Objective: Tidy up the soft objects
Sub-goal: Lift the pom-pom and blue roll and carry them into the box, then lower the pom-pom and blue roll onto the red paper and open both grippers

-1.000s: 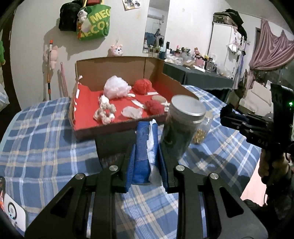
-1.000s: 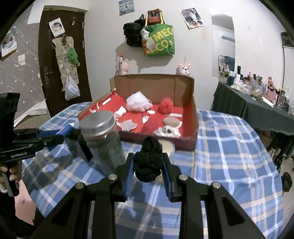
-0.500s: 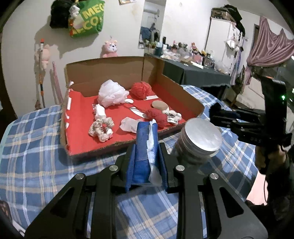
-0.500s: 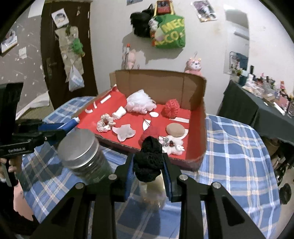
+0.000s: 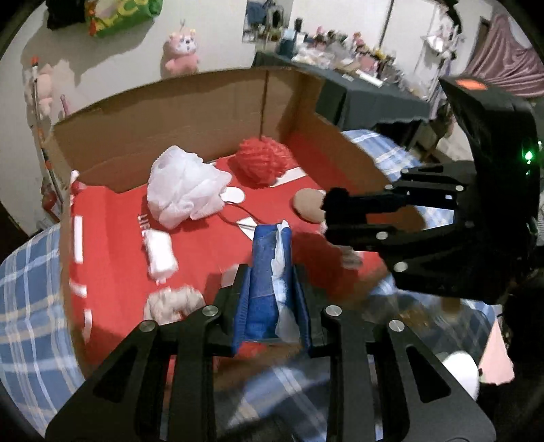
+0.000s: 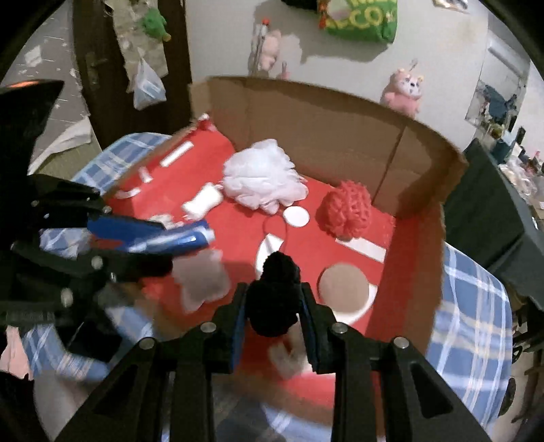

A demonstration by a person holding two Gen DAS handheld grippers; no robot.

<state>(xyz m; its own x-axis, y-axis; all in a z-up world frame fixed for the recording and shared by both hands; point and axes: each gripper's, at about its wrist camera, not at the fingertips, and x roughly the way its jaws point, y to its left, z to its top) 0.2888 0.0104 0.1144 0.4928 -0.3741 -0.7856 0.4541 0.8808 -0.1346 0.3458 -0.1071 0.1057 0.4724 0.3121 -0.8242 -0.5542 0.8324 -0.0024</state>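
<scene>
My left gripper is shut on a blue tissue pack with white tissue poking out; it hangs over the front of the red-lined cardboard box. My right gripper is shut on a black fuzzy ball, also over the box. In the box lie a white mesh puff, a red knitted ball, a tan round pad, a white roll and a beige scrunchie. Each gripper shows in the other's view: the right gripper and the left gripper.
The box sits on a blue plaid tablecloth. A dark-covered side table with clutter stands at the right. A pink plush and a green bag hang on the wall behind. A person's hand holds the right gripper.
Both grippers have moved forward from the table's front to over the box, still holding their things. The metal-lidded jar has dropped out of both views.
</scene>
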